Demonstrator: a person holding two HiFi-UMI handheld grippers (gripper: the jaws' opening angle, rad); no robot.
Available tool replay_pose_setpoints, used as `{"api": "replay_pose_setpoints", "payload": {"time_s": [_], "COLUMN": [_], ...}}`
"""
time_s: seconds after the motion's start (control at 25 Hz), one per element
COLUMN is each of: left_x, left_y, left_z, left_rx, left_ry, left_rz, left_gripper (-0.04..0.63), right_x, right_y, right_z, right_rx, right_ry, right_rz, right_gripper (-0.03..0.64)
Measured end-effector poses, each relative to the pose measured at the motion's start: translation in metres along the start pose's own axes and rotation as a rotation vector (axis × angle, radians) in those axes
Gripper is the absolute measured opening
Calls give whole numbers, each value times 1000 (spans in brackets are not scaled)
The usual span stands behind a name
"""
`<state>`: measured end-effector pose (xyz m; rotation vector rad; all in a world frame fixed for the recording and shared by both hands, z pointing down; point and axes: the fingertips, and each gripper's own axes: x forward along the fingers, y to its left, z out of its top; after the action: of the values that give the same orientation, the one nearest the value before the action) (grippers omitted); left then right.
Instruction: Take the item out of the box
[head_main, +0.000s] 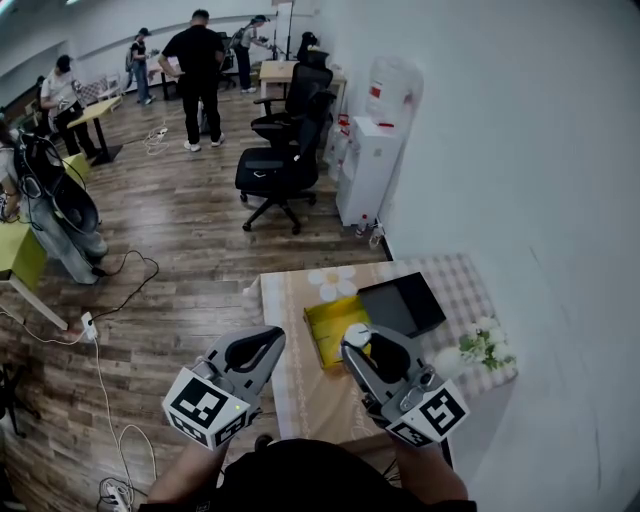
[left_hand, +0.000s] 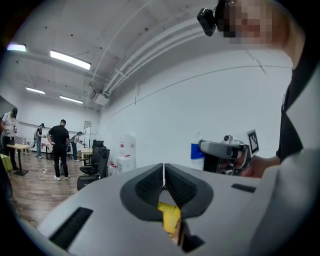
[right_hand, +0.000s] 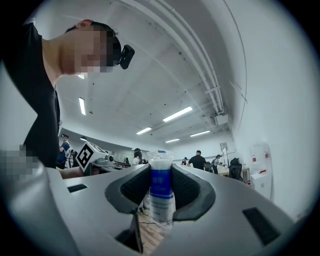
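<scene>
Right gripper view: pack (right_hand: 161, 196) between tongs (right_hand: 161, 169)

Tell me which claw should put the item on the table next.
Right. The right claw is already shut on the pack, by the box. The left claw is shut and empty.

A small table (head_main: 300, 390) is standing under a checked cloth (head_main: 465, 282). A yellow box (head_main: 330, 332) is lying near its middle, a flat black panel (head_main: 402, 303) is resting just beside it, a white daisy shape (head_main: 333, 282) is showing behind, and white flowers (head_main: 485, 346) are sitting at the right corner.
</scene>
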<state>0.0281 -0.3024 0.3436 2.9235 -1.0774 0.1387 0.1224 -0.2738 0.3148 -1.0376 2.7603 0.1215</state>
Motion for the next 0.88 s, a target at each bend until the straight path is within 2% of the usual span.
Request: {"api": "replay_pose_setpoints", "payload": {"time_s": [0.28,0.88], "left_x": [1,1], "left_y": [1,-3], "left_z": [-20,-22], "left_rx": [-35,-47], "left_ry": [35,34], "left_rz": [5,-3], "left_gripper": [20,21], "right_x": [-5,-11], "right_y": [-8,-5], "right_z": [-21,-17], "right_rx": [59,26], "right_ry": [22,28], "right_rz": [-53,-47], "right_gripper": [132,132]}}
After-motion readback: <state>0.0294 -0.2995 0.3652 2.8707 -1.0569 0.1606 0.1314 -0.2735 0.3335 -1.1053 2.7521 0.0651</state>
